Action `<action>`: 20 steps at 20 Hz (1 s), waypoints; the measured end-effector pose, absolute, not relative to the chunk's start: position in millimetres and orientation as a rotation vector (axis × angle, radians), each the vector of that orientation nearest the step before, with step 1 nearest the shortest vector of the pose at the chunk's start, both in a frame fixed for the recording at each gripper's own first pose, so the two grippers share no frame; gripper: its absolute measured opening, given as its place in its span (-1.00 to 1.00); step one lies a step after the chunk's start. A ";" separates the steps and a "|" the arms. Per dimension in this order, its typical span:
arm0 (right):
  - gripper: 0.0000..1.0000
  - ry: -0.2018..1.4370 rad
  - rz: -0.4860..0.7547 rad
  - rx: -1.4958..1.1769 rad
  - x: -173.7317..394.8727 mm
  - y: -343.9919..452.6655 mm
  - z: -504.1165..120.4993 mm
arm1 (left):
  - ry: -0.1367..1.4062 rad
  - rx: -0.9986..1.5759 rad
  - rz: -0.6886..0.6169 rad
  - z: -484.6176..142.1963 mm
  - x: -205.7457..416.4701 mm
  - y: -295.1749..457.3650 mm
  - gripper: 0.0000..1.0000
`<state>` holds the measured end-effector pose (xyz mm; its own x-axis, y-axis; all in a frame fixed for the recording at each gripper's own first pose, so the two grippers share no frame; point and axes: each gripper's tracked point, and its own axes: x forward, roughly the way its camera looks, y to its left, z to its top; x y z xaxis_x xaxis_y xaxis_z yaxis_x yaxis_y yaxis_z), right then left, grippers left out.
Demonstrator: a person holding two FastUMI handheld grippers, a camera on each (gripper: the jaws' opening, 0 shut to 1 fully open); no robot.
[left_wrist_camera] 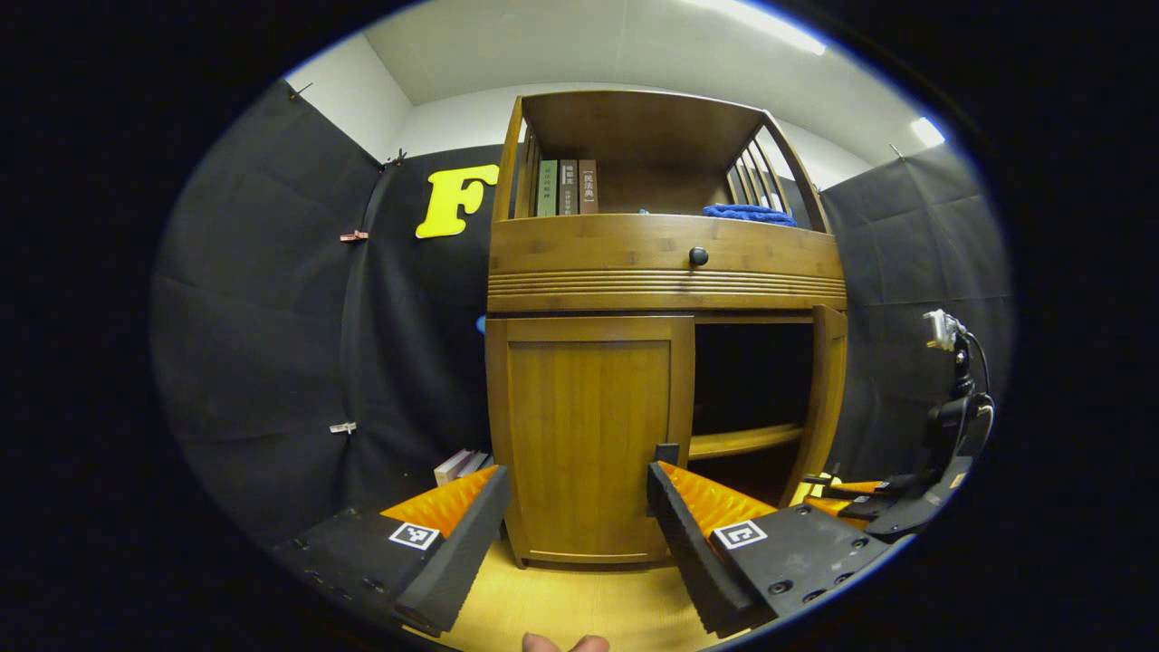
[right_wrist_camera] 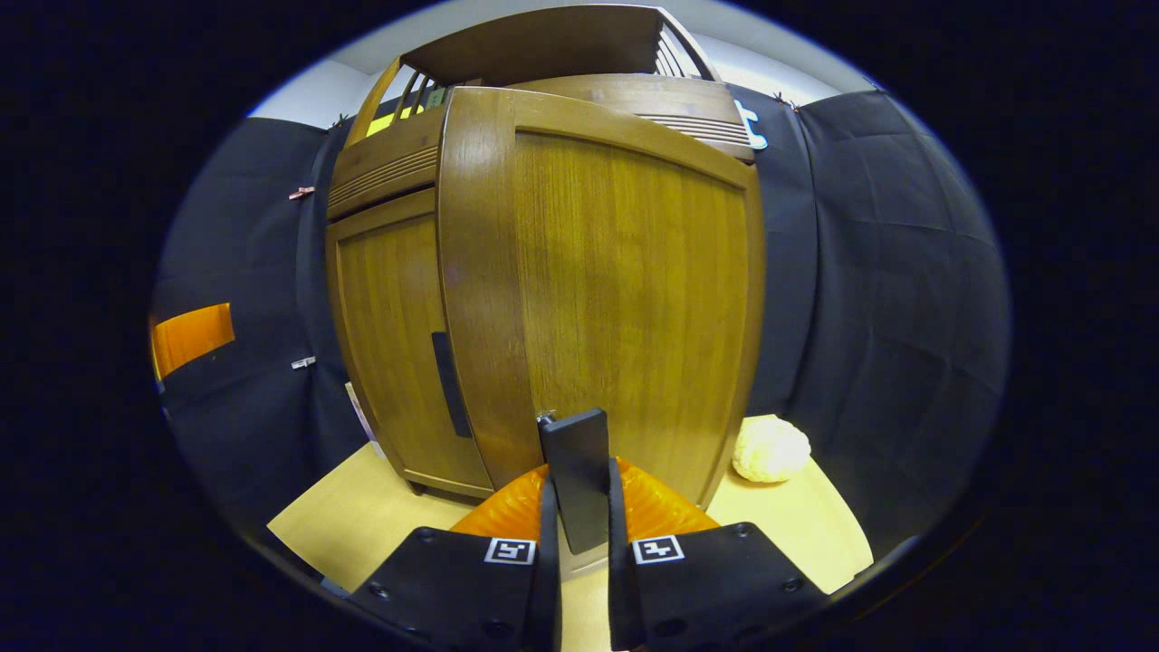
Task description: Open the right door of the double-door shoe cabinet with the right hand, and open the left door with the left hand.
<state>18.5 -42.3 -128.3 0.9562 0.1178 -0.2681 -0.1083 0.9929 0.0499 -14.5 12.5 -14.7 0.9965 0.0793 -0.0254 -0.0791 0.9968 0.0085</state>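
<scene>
R gripper (right_wrist_camera: pixel 579 534) clamped on dark handle (right_wrist_camera: pixel 576 471) of right door (right_wrist_camera: pixel 625 299); door swung out wide, seen edge-on in left gripper view, cabinet interior w/ shelf (left_wrist_camera: pixel 744 441) exposed. L gripper (left_wrist_camera: pixel 579 534) fingers wide apart, just in front of left door (left_wrist_camera: pixel 589 444), not touching; door flush shut. Cabinet (left_wrist_camera: pixel 665 263) stands on wood floor (left_wrist_camera: pixel 561 602). Pale round lump (right_wrist_camera: pixel 771 449) on floor beside right door.

**Two gripper cameras, one cabinet**

The left gripper view sits low and faces the shoe cabinet (left_wrist_camera: pixel 665 272) head-on from near, the closed left door (left_wrist_camera: pixel 589 444) at 12 o'clock and the swung-out right door (left_wrist_camera: pixel 826 398) at 2 o'clock. The right gripper view looks from very close at that right door's face (right_wrist_camera: pixel 625 299), the left door (right_wrist_camera: pixel 398 344) at 10 o'clock. Both views share the cabinet front.
</scene>
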 end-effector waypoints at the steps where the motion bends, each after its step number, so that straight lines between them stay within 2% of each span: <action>1: -0.52 0.270 0.104 0.038 13.2 -49.7 -126.6 | 0.024 0.008 0.074 -13.5 -14.3 8.3 0.83; 10: -0.54 0.271 0.068 0.058 -17.4 -110.3 -122.2 | 0.028 0.005 0.015 -15.2 -6.4 -26.4 0.83; 16: -0.55 0.243 -0.009 0.061 -16.0 -170.7 -111.1 | 0.026 0.001 -0.013 -14.6 0.7 -45.0 0.88; 17: -0.61 0.236 -0.014 0.058 -17.8 -179.7 -110.7 | 0.028 -0.001 -0.016 -14.5 1.9 -48.2 0.83; 20: -0.65 0.248 0.052 0.081 -21.0 -194.6 -111.4 | 0.031 -0.003 -0.027 -17.0 4.9 -57.3 0.83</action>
